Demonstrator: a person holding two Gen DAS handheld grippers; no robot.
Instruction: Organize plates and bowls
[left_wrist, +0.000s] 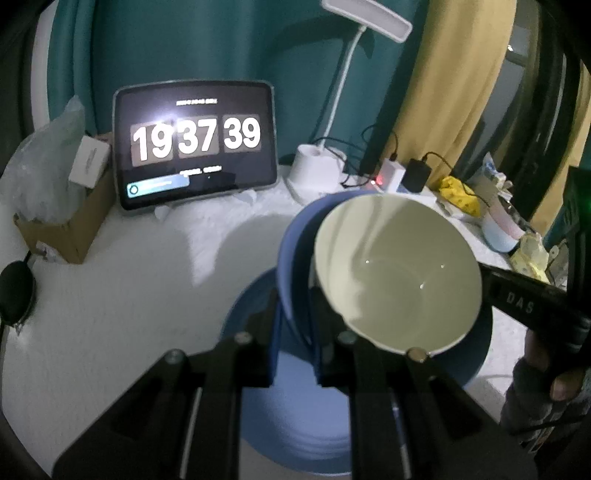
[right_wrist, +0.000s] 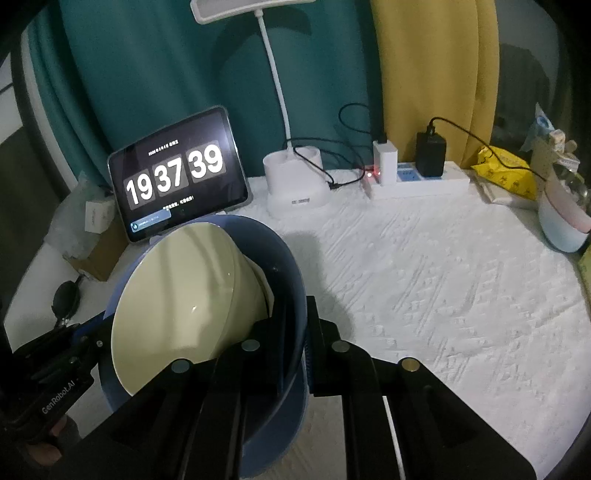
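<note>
A blue bowl (left_wrist: 291, 254) is tilted above a blue plate (left_wrist: 295, 417) that lies on the white cloth. A cream bowl (left_wrist: 399, 273) sits tilted inside the blue bowl. My left gripper (left_wrist: 295, 332) is shut on the blue bowl's near rim. In the right wrist view the cream bowl (right_wrist: 181, 295) leans inside the blue bowl (right_wrist: 280, 266), and my right gripper (right_wrist: 291, 339) is shut on the blue bowl's right rim. The left gripper's body (right_wrist: 48, 373) shows at the lower left there; the right gripper's body (left_wrist: 524, 299) shows at the right in the left wrist view.
At the back stand a tablet clock (right_wrist: 177, 177), a white desk lamp (right_wrist: 295, 181), and a power strip with chargers (right_wrist: 413, 177). A cardboard box (left_wrist: 70, 218) sits at the left. Yellow packets (right_wrist: 506, 173) and a pastel pot (right_wrist: 565, 221) are at the right.
</note>
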